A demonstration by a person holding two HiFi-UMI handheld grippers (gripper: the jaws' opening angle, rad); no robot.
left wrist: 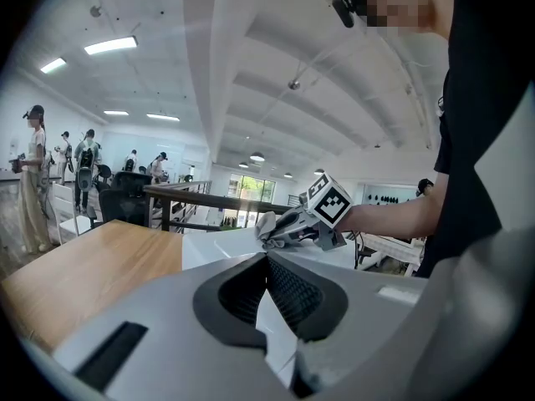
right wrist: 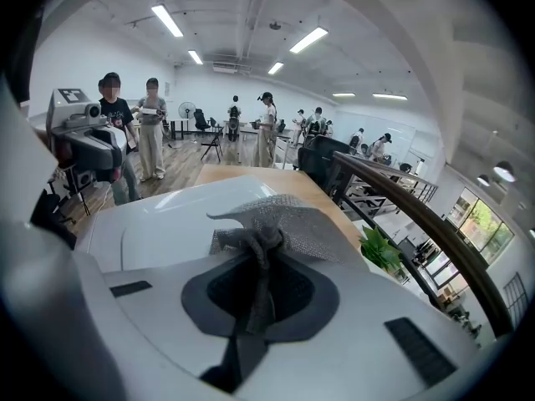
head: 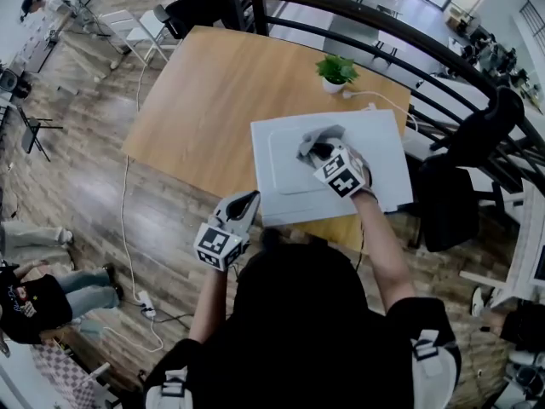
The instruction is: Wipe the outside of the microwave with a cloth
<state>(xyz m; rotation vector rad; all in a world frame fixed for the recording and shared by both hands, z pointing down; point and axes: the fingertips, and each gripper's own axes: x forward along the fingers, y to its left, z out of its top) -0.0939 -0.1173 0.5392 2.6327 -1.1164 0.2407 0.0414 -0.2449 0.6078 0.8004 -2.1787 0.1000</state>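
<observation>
**Right gripper (head: 318, 149) holds the cloth (head: 322, 133) on the microwave (head: 383, 164); left gripper (head: 249, 201) is closed on nothing**

Head view: The microwave stands on the near right part of a wooden table (head: 204, 100), and its white top is seen from above. The right fingers are clamped on the grey cloth. The cloth spreads just ahead of them and lies on the top panel, near its middle. Well to the left of these fingers is the left gripper. Its fingers are pressed together and point at the near left corner of the microwave. I cannot tell if they touch it. Beyond the right fingers a small green plant (head: 337, 69) stands on the table, with a white cable (head: 379, 99) beside it.

Left gripper view: The two fingers (left wrist: 299, 294) of the left gripper (left wrist: 267, 259) meet at their tips, and nothing is between them. Ahead of them lies the microwave (left wrist: 213, 242) top. Farther ahead is the right gripper (left wrist: 276, 232), with the cloth (left wrist: 265, 220) bunched at its tip. The table (left wrist: 84, 266) is to the left of the fingers, and a dark railing (left wrist: 201, 197) stands behind it.

Right gripper view: The fingers (right wrist: 226, 291) of the right gripper (right wrist: 262, 253) grip a twisted strand of the cloth (right wrist: 284, 215). The rest of the cloth fans out ahead of the tips, on the microwave (right wrist: 159, 224) top. To the right of the fingers are the plant (right wrist: 380, 253) and the railing (right wrist: 418, 207). Far ahead, people (right wrist: 150, 132) stand in the room.
</observation>
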